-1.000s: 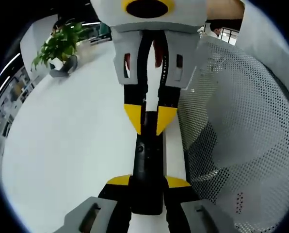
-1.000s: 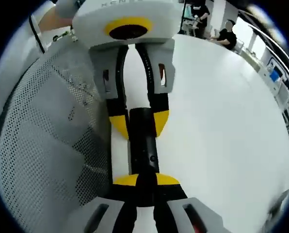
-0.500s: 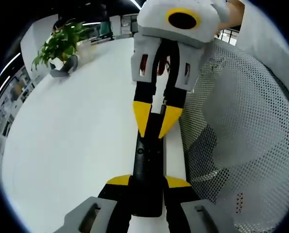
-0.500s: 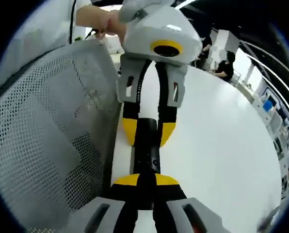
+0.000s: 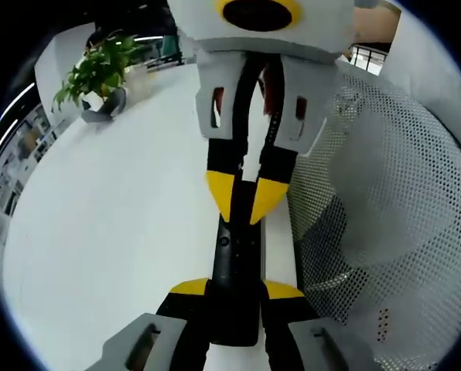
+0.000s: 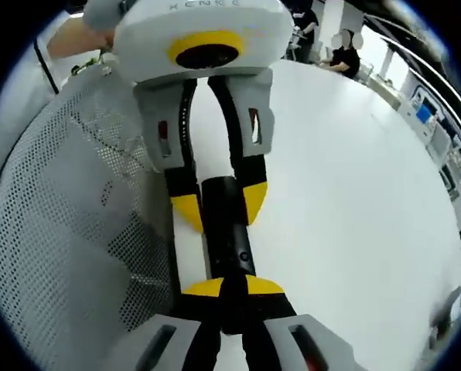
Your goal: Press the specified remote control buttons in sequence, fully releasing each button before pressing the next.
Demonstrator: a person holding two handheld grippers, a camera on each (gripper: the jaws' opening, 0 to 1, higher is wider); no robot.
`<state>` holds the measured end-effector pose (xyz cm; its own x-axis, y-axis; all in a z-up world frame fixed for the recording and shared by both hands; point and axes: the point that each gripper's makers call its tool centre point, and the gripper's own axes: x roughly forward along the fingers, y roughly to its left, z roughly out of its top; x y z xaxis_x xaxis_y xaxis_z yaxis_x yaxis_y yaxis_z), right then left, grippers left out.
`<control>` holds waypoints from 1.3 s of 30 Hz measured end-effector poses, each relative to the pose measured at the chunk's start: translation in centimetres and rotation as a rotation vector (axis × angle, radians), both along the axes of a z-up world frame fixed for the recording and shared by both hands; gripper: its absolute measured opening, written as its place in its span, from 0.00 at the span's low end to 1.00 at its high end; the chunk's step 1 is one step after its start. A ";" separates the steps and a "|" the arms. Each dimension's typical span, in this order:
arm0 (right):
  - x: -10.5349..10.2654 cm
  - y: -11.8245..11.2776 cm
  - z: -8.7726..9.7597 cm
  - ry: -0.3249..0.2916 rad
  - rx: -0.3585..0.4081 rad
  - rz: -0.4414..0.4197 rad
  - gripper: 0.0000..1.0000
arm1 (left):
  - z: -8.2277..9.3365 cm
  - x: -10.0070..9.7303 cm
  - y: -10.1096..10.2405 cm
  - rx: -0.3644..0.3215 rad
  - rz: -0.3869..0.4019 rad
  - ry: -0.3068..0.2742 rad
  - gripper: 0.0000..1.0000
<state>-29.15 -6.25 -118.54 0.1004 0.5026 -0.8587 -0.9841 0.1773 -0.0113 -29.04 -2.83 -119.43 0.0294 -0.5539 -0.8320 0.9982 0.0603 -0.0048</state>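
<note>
Remote control (image 5: 234, 255), black and slim, lies lengthwise just beside a white mesh panel (image 5: 385, 216), with a gripper at each of its ends.

We see a broad white table (image 5: 99, 232) stretching away from the mesh panel. The panel itself curves up close along the remote's flank. We cannot tell from these views whether it is a chair back or a screen.

The left gripper (image 5: 234, 290) has its yellow-tipped jaws clamped on the end of the remote. In the right gripper view the same tool (image 6: 219, 205) straddles the black body from both sides. We judge this grip is there to pin the remote flat and stop it sliding toward the mesh panel under a press.

The right gripper (image 5: 242, 202) comes in over the opposite end, its jaws drawn together into a narrow wedge. The wedge sits on the remote's top face, which we read as a single blunt point meant for pushing buttons. Whether a key is down at this instant is too small to tell.

A round button (image 5: 224, 240) shows on the bare stretch of the remote between the two tools. A potted plant (image 5: 95, 69) stands across the table, well apart from the mesh panel.
</note>
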 end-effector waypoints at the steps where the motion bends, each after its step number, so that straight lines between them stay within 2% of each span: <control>1: -0.1 0.0 0.1 -0.009 0.015 -0.006 0.05 | 0.0 0.0 0.0 0.003 0.001 0.000 0.25; 2: -0.1 0.0 0.1 -0.011 0.036 -0.025 0.05 | 0.0 0.0 0.0 0.006 0.002 -0.001 0.25; 5: -0.2 0.0 0.1 -0.043 0.040 0.009 0.05 | 0.0 0.0 0.0 0.016 0.004 -0.001 0.25; 7: -0.3 0.1 0.2 -0.109 0.015 0.134 0.05 | 0.0 -0.1 -0.1 0.023 0.003 -0.002 0.25; 9: -0.4 0.1 0.2 -0.115 0.011 0.168 0.05 | 0.0 -0.1 -0.1 0.029 -0.001 -0.004 0.25; 13: -0.7 0.4 0.2 -0.194 -0.030 0.361 0.04 | 0.0 0.0 0.0 0.036 -0.003 -0.004 0.25; 15: -0.8 0.4 0.1 -0.207 -0.054 0.416 0.04 | 0.0 0.0 0.0 0.041 0.000 -0.003 0.25; 17: -0.7 0.4 0.1 -0.144 -0.055 0.350 0.04 | 0.1 0.0 -0.1 0.051 0.001 -0.002 0.25; 19: -0.5 0.5 0.1 -0.062 -0.041 0.237 0.03 | 0.0 0.0 -0.1 0.058 -0.001 -0.003 0.25; 21: -0.3 0.5 0.1 -0.018 -0.032 0.130 0.03 | 0.0 0.0 0.0 0.055 0.003 -0.002 0.25; 24: 0.0 0.5 0.1 -0.031 -0.015 0.040 0.02 | 0.1 0.0 0.1 0.033 0.013 0.004 0.25; 30: -0.4 0.6 0.3 -0.128 0.003 0.022 0.02 | 0.1 0.0 -0.1 0.052 0.008 0.000 0.25; 31: -0.2 0.6 0.3 -0.164 0.002 0.043 0.02 | 0.1 0.0 0.0 0.051 0.007 0.000 0.25; 32: -0.4 0.7 0.3 -0.223 -0.002 0.104 0.02 | 0.1 0.0 0.0 0.050 0.007 -0.001 0.25; 34: -0.8 0.8 0.3 -0.292 -0.010 0.202 0.00 | 0.1 0.1 0.0 0.049 0.011 0.000 0.25; 35: -0.9 0.8 0.3 -0.309 -0.018 0.225 0.00 | 0.1 0.1 0.0 0.053 0.012 0.001 0.25; 39: -0.6 0.9 0.3 -0.281 -0.041 0.214 0.00 | 0.1 0.1 -0.1 0.072 0.013 0.002 0.25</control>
